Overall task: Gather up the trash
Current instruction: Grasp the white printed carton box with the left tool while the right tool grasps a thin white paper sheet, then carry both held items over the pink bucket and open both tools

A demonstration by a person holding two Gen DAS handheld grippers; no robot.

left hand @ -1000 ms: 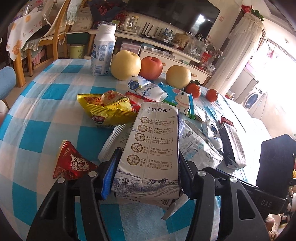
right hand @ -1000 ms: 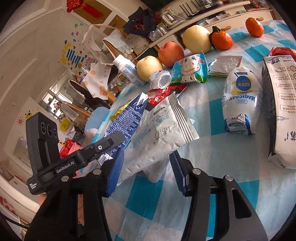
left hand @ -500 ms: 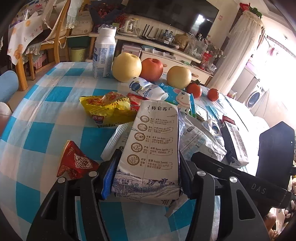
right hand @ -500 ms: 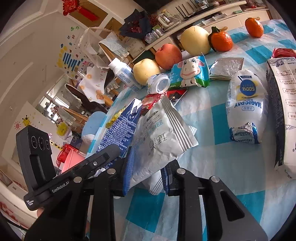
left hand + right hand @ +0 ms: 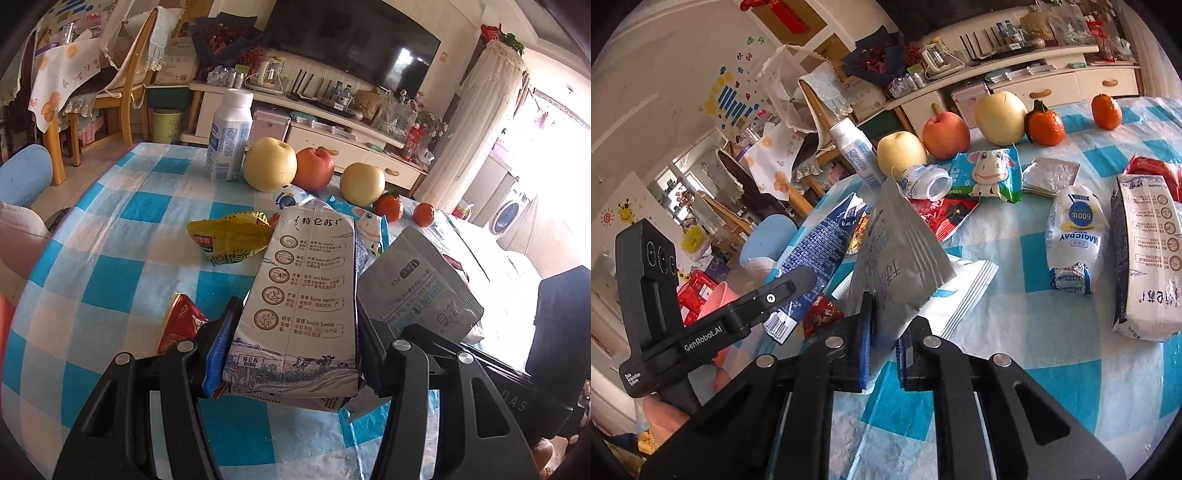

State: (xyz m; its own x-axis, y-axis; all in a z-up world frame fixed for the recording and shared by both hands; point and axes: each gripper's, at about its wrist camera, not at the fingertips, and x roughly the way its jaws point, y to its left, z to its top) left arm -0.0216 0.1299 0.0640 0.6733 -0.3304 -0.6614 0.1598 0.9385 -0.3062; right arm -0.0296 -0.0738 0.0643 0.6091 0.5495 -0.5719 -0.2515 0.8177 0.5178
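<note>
**Both grippers loaded with light packaging**

While the checked tablecloth (image 5: 122, 236) was strewn with wrappers, each gripper already had its own piece of trash. The left gripper (image 5: 291, 354) was clamped on the base of a flattened milk carton (image 5: 306, 291), pads pressing its two narrow edges, the carton raised clear of the cloth and pointing away from the camera. The right gripper (image 5: 884, 350) was pinched shut on the lower corner of a grey foil pouch (image 5: 897, 258), which stood up off the table between the pads.

Judging by looks, both were light and empty. The carton seemed stiff enough along its folds to be gripped by the edges, though it would likely crush under harder squeezing. The pouch was thin, floppy and probably slick (foil film tends to slide), so a hold near a sealed seam should be safer than one on the loose middle.

Nearby lay a white flat packet (image 5: 964, 291) under the pouch, a yellow snack bag (image 5: 229, 236) and a red wrapper (image 5: 181, 325), apparently still to be collected.
</note>
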